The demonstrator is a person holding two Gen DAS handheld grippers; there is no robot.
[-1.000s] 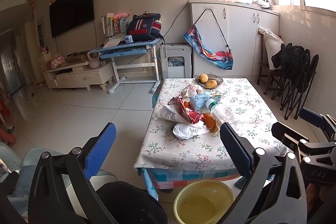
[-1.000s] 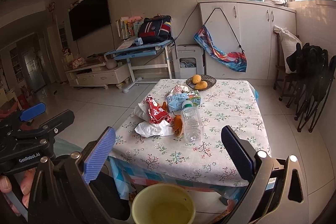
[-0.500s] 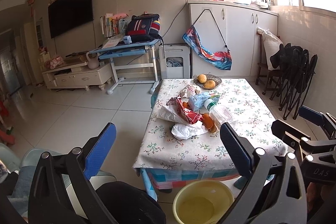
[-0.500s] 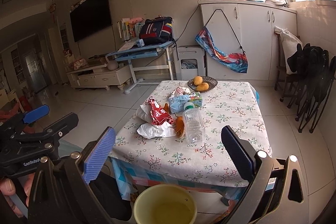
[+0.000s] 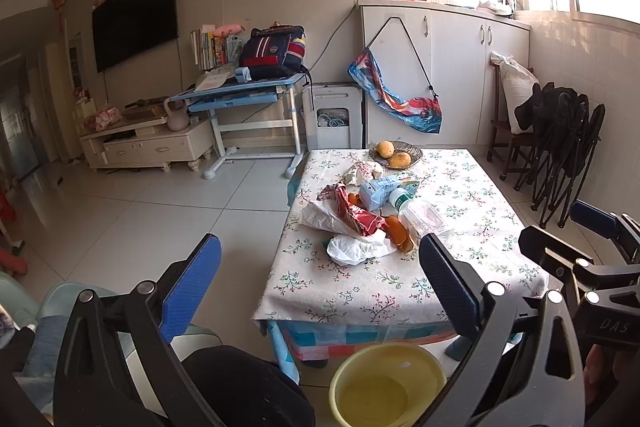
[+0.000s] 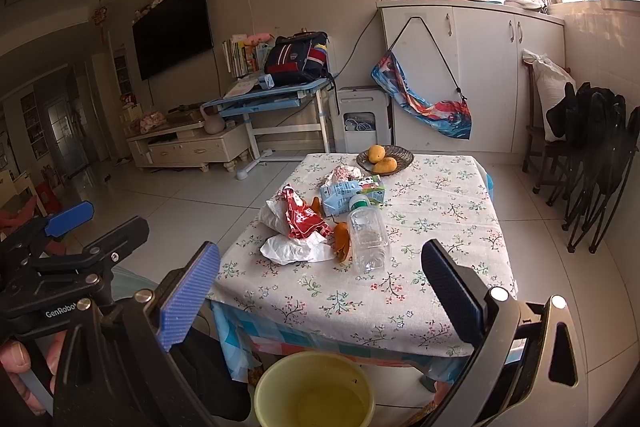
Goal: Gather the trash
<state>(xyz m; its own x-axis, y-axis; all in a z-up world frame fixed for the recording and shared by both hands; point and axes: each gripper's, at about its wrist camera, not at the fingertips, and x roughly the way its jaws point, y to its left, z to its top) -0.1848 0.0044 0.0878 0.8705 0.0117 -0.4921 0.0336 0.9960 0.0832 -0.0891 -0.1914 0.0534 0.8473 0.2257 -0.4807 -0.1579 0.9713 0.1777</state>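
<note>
Trash lies in a pile on the floral-cloth table (image 5: 400, 287) (image 6: 440, 227): a clear plastic bottle (image 5: 420, 217) (image 6: 368, 237) on its side, a red wrapper (image 5: 352, 211) (image 6: 302, 217), a white plastic bag (image 5: 356, 249) (image 6: 294, 249), orange peel (image 5: 398, 233) (image 6: 342, 241), a blue carton (image 5: 380, 189) (image 6: 348, 193) and crumpled paper (image 5: 364, 171) (image 6: 340, 173). A yellow bin (image 5: 386, 383) (image 6: 316, 391) stands on the floor at the table's near edge. My left gripper (image 5: 320, 275) and right gripper (image 6: 320, 279) are open and empty, held short of the table.
A dish of mangoes (image 5: 396, 155) (image 6: 384, 157) sits at the table's far end. Folded black chairs (image 5: 560, 155) stand at the right wall. A blue desk with a backpack (image 5: 272, 51) and a TV cabinet (image 5: 148, 143) stand at the back left. White cabinets (image 6: 480, 75) line the back.
Both views have shifted slightly; the table and trash sit a little farther left in the left wrist view. Both grippers stay open.
</note>
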